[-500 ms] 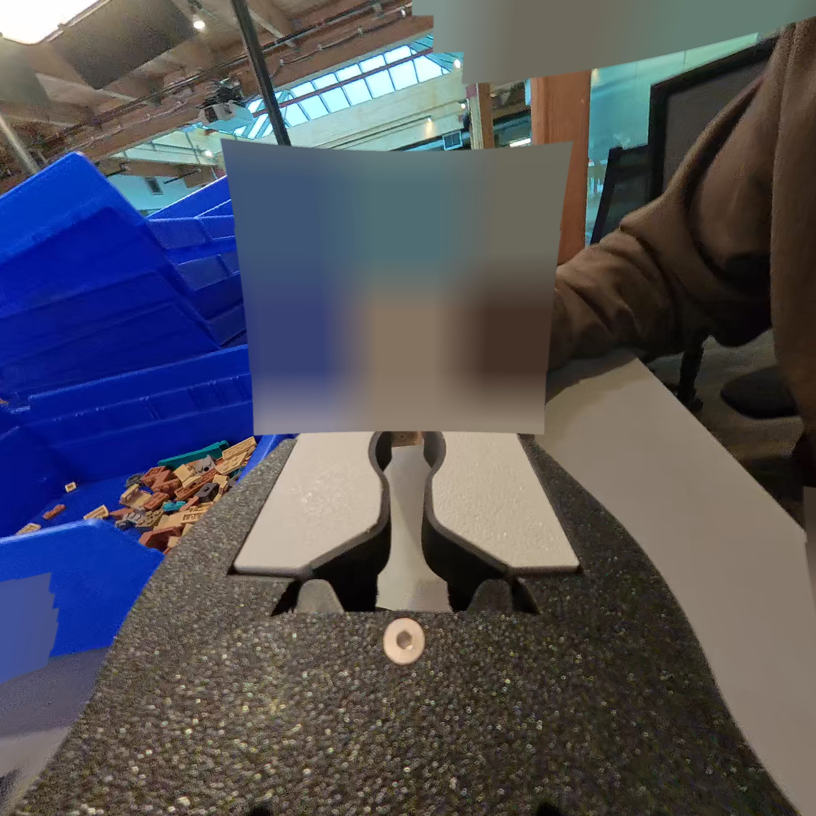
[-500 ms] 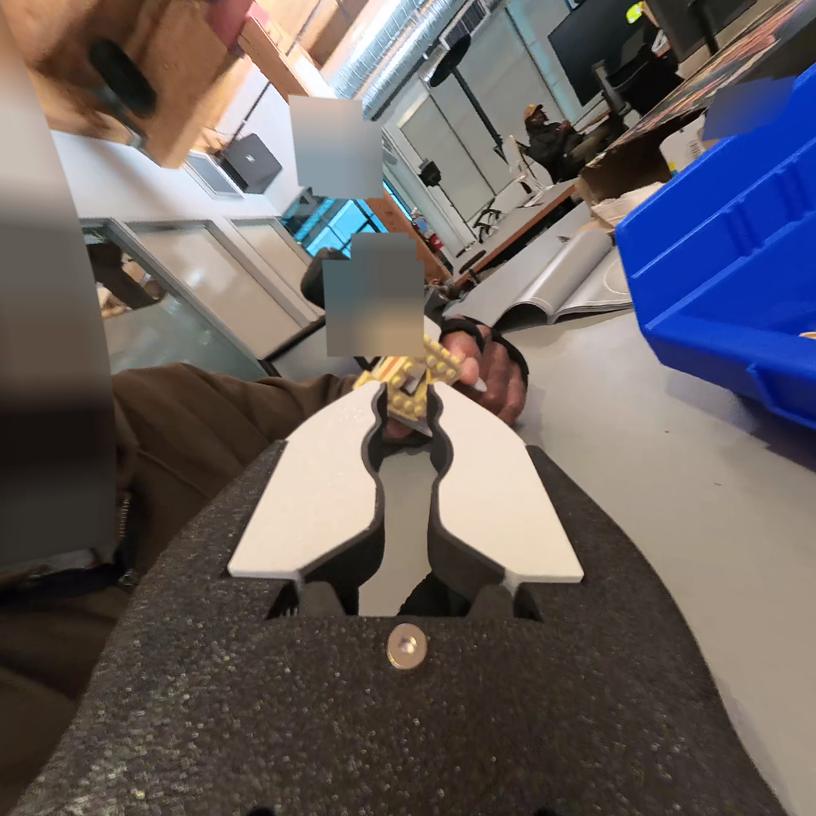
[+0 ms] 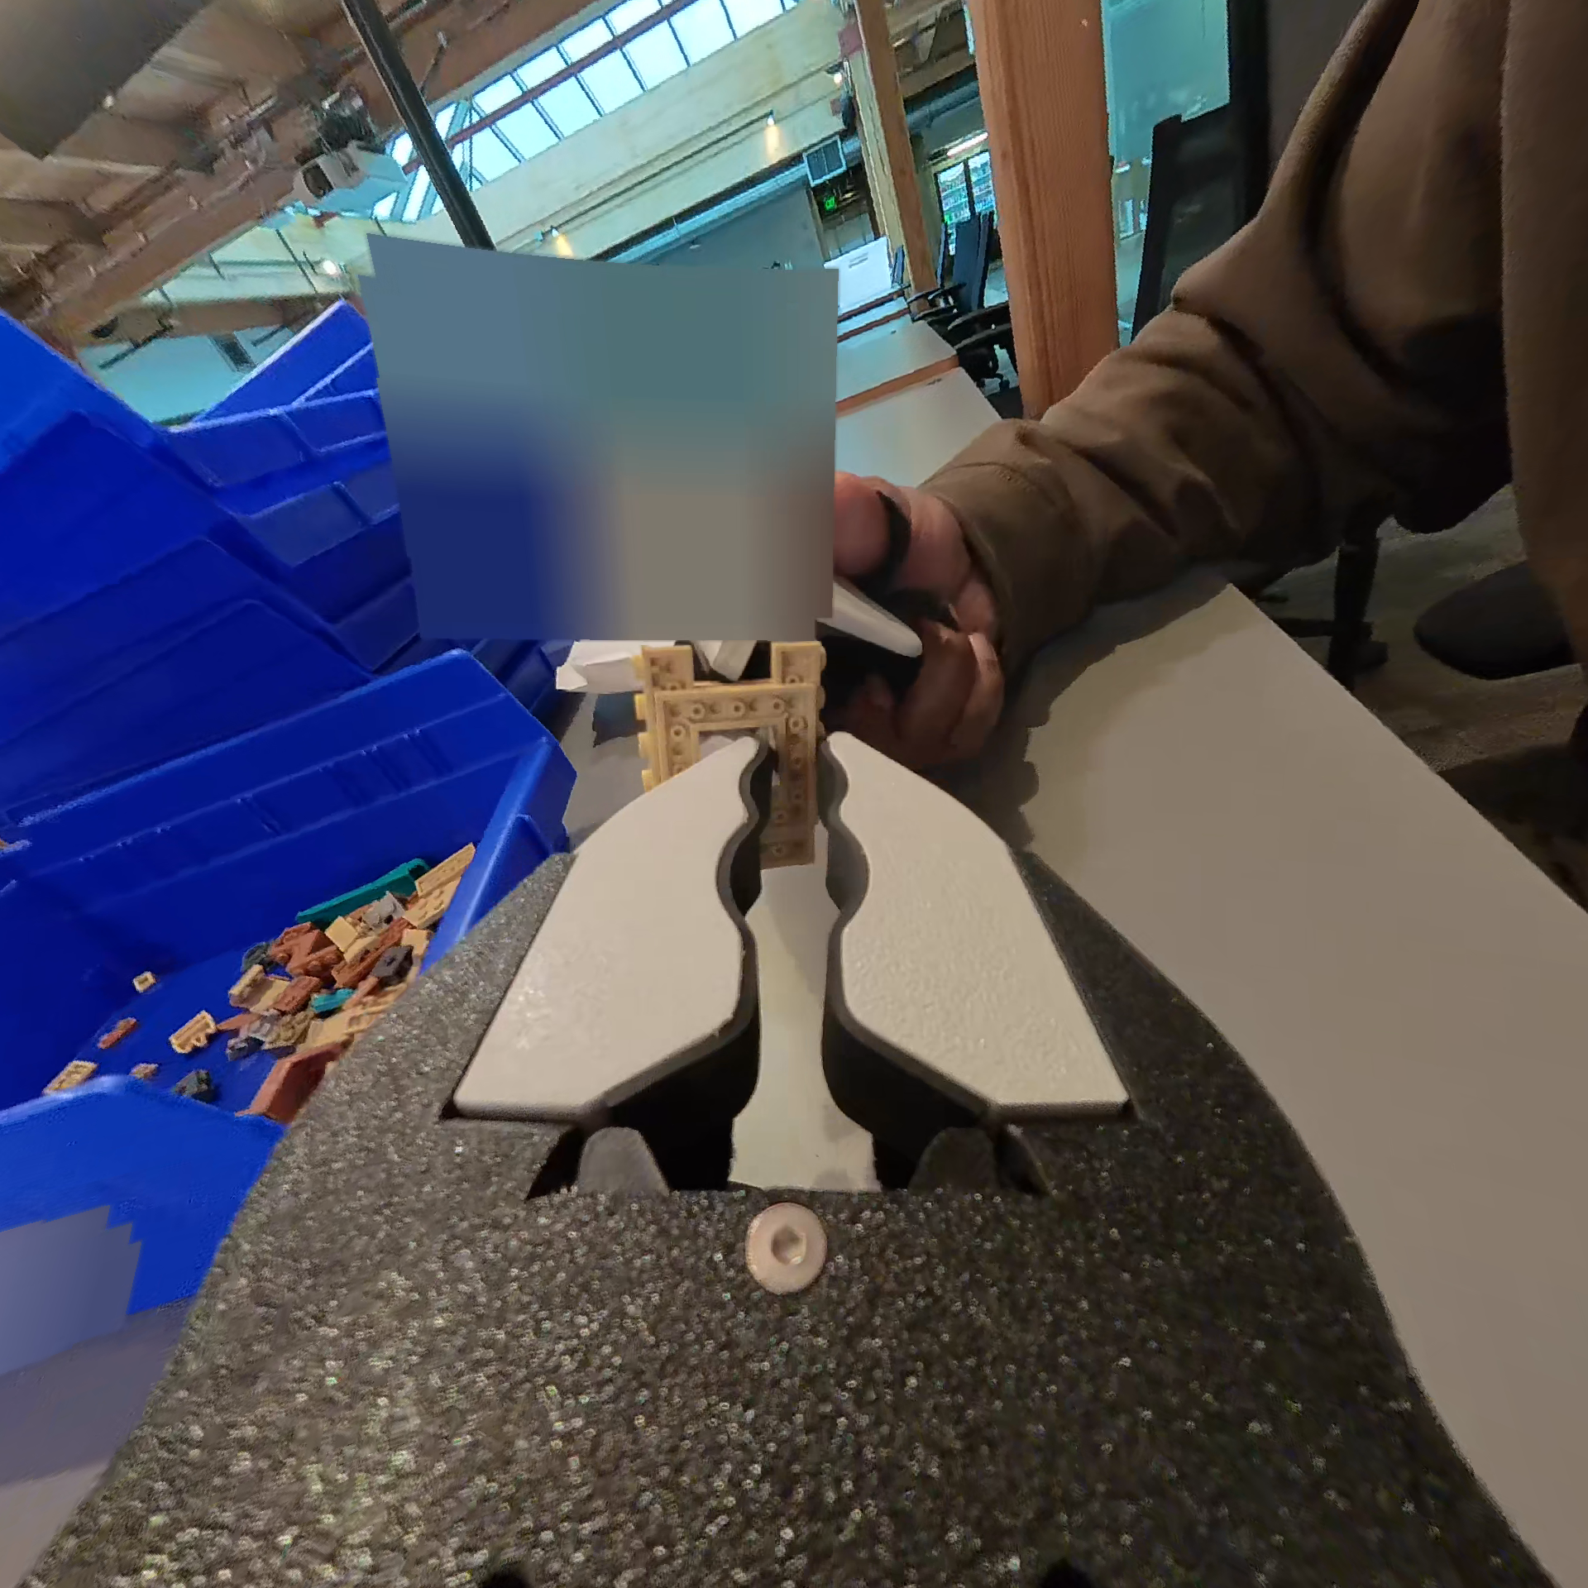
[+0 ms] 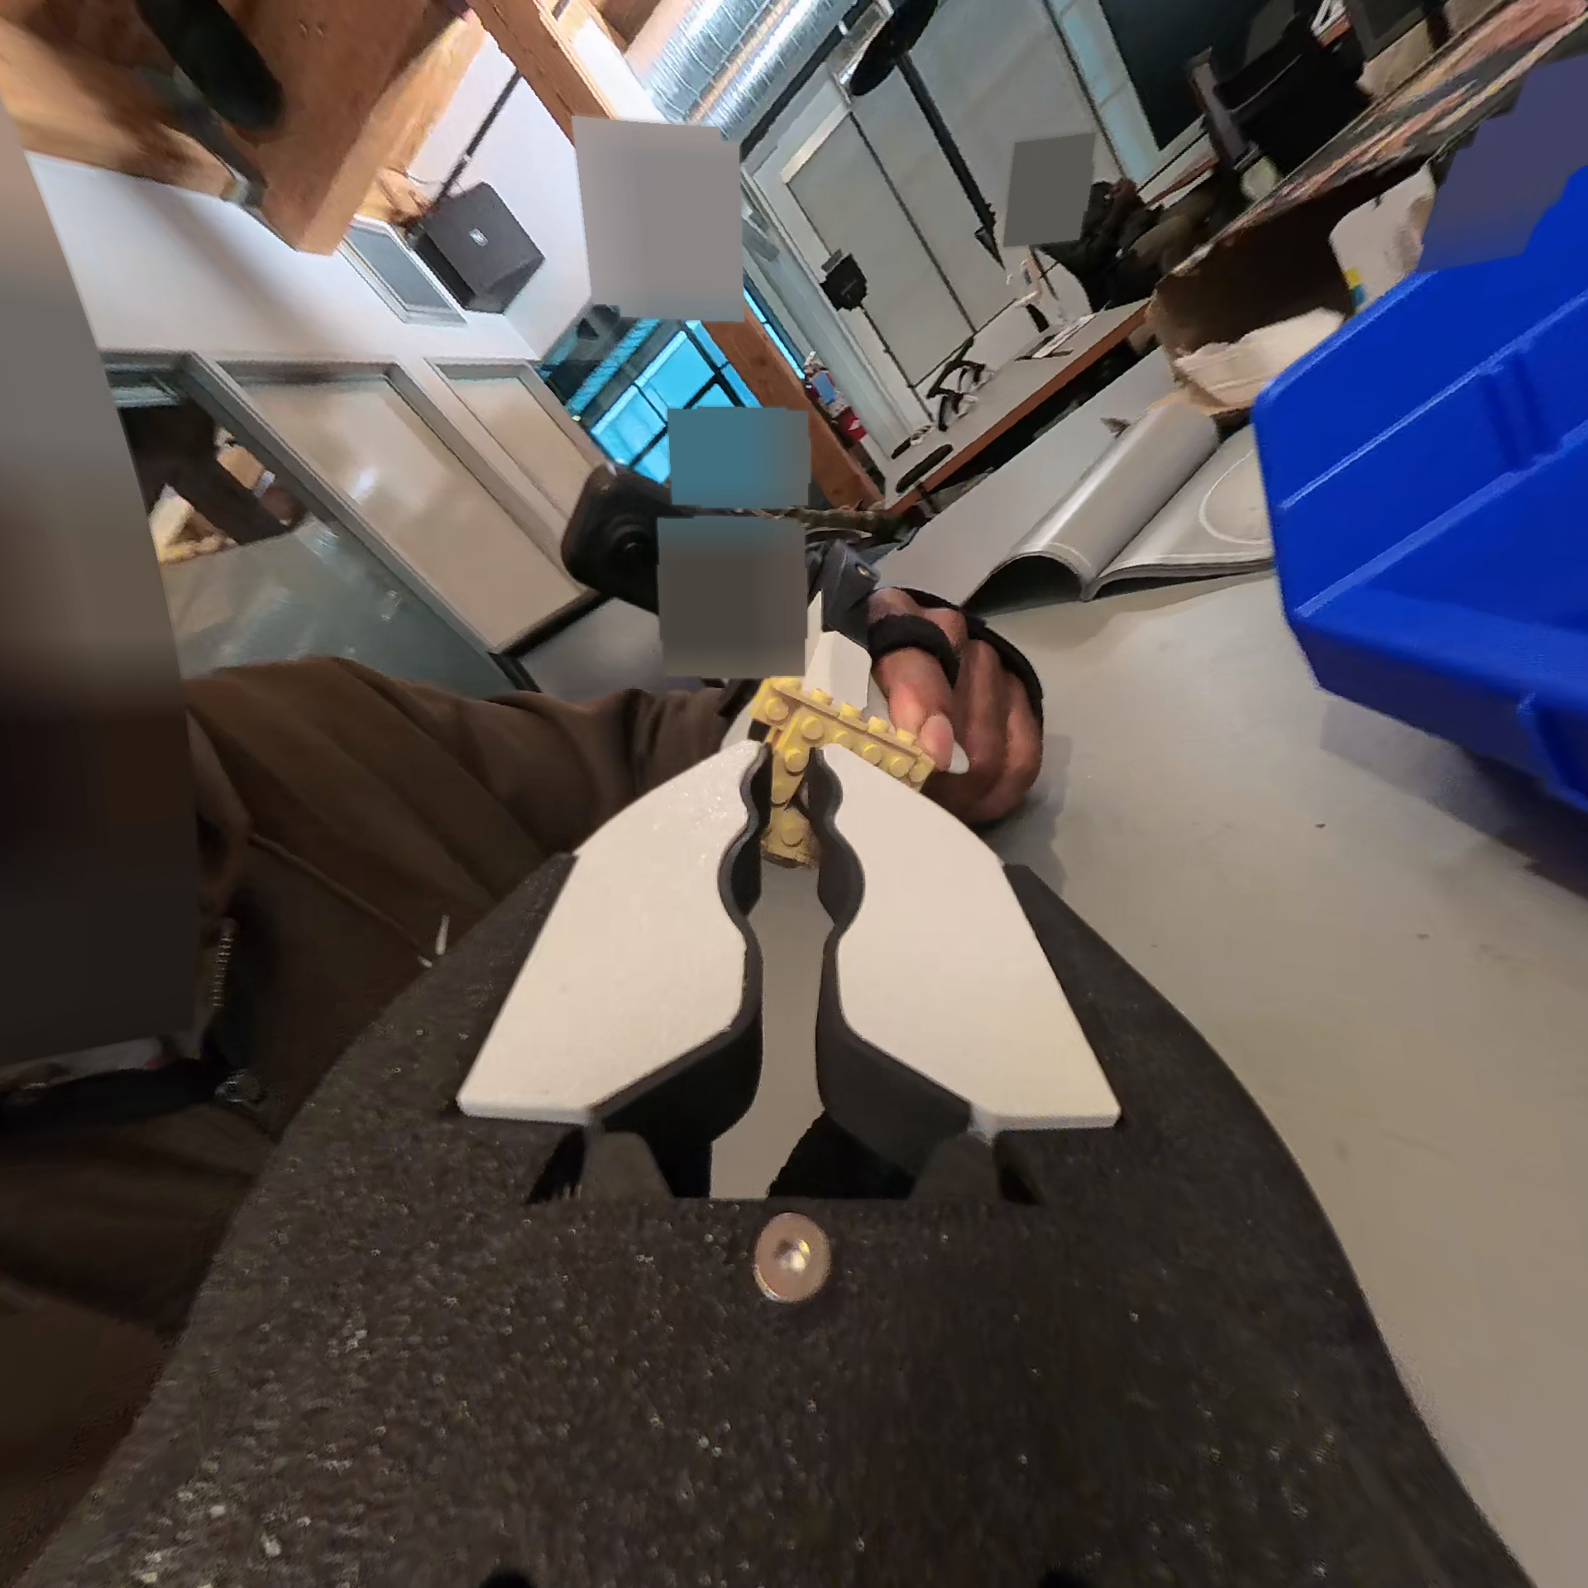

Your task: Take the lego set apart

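A tan assembly of studded plates (image 3: 730, 709), shaped like a frame, is held above the grey table (image 3: 1246, 859). My left gripper (image 3: 795, 748) is shut on one leg of it. In the right wrist view the same tan assembly (image 4: 859, 739) shows from its other side. My right gripper (image 4: 790, 756) is shut on another leg of it. A person's hand (image 3: 937, 636) holds the right gripper beyond the assembly. The other hand (image 4: 980, 730), with a black strap, sits just behind the assembly in the right wrist view.
A blue bin (image 3: 258, 859) to the left holds several loose tan, brown and teal bricks (image 3: 344, 962), and more blue bins are stacked behind it. Another blue bin (image 4: 1418, 516) stands at the right. An open booklet (image 4: 1117, 533) lies on the table. Brown sleeves frame both views. Less than 4 cm separates the two grippers' tips.
My right gripper's fingers stood wider around the assembly's leg and have come together on it. The left view has shifted, so the assembly and the far hand now show past the blurred patch.
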`<state>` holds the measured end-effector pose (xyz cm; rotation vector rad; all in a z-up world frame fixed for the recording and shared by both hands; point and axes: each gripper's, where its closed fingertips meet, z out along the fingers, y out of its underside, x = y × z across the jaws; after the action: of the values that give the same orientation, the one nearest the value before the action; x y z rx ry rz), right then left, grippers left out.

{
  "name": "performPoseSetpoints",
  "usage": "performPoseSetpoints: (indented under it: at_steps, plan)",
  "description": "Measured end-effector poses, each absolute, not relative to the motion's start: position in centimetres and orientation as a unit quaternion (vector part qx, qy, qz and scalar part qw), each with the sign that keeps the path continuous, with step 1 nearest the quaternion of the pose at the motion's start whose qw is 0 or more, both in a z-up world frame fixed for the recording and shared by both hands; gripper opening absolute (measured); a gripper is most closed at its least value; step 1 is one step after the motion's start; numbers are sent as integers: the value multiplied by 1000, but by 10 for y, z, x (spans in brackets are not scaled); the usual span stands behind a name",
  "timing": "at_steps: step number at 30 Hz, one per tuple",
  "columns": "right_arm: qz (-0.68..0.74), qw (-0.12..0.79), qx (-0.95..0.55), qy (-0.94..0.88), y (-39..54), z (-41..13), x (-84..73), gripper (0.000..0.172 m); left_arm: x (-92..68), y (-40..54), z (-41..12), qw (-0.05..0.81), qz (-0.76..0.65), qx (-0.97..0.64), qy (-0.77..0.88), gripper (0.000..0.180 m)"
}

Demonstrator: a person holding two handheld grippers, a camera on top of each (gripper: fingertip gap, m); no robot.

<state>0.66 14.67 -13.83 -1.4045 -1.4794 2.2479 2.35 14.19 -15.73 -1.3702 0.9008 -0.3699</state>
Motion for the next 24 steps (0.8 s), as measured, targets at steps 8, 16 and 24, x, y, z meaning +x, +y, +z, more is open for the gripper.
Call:
performPoseSetpoints:
  at_steps: [8,16,24]
  plan:
    - [685,192,-452,-538,155,-139,3,6,20,148,-155,627,-295,-646,320,14]
    - [626,305,-425,-578,156,-140,0,6,12,152,-139,586,-463,-635,195,15]
    - [634,290,-425,-577,151,-143,0,6,12,153,-144,599,-419,-648,215,8]
